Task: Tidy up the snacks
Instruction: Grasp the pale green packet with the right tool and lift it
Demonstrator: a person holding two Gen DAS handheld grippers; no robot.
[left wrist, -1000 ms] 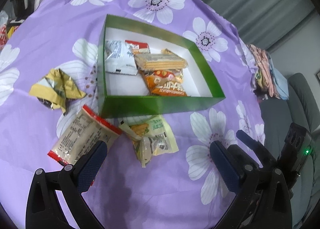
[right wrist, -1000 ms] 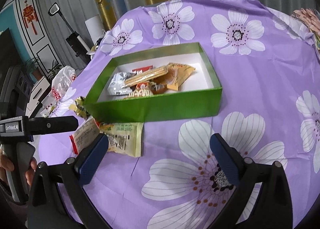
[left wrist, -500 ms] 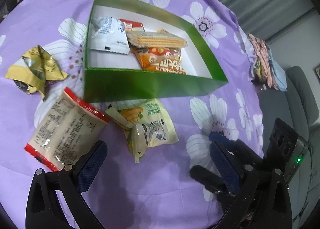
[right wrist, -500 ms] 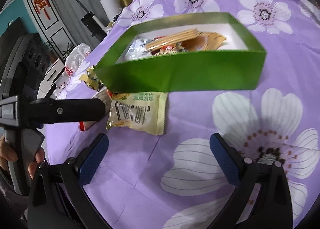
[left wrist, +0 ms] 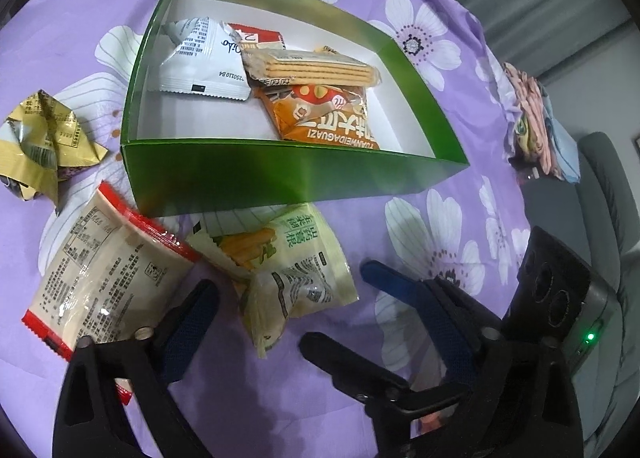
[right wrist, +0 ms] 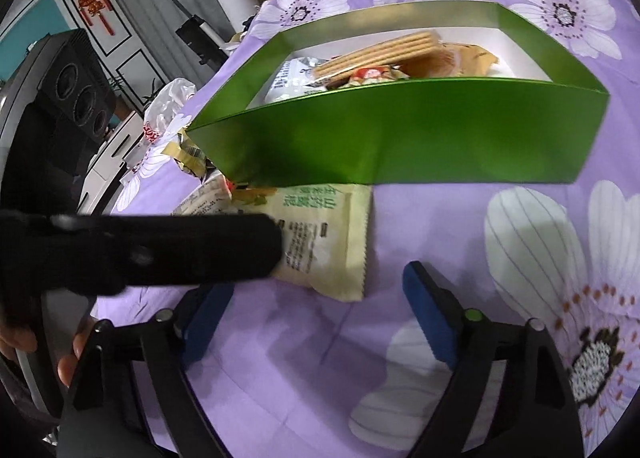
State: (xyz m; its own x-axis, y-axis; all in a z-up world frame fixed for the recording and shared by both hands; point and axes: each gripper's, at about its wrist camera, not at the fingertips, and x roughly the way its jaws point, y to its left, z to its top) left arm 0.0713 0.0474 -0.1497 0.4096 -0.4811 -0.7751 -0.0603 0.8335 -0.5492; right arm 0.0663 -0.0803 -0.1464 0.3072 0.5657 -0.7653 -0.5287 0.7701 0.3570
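Left gripper [left wrist: 316, 322] and right gripper [right wrist: 316, 314], jaws spread and just been closing, flank the pale-green snack packet [left wrist: 296, 270] without touching. It lies just before the green cardboard box [left wrist: 280, 177].

A purple cloth [left wrist: 248, 370] printed with white flowers with dotted dark centres is seen over the table. The box [left wrist: 280, 177] is glossy green outside and white inside. In it are seen a white packet [left wrist: 200, 61] with dark print, a red-and-white packet [left wrist: 260, 35], tan wafers [left wrist: 316, 71] in clear wrap, and an orange packet [left wrist: 328, 117] with white lettering. Outside are seen a crumpled gold wrapper [left wrist: 40, 145], a cream packet [left wrist: 104, 282] edged in red, and a pale yellow packet [left wrist: 296, 274] with green characters. The fingers [right wrist: 430, 314] are padded in blue on black frames.
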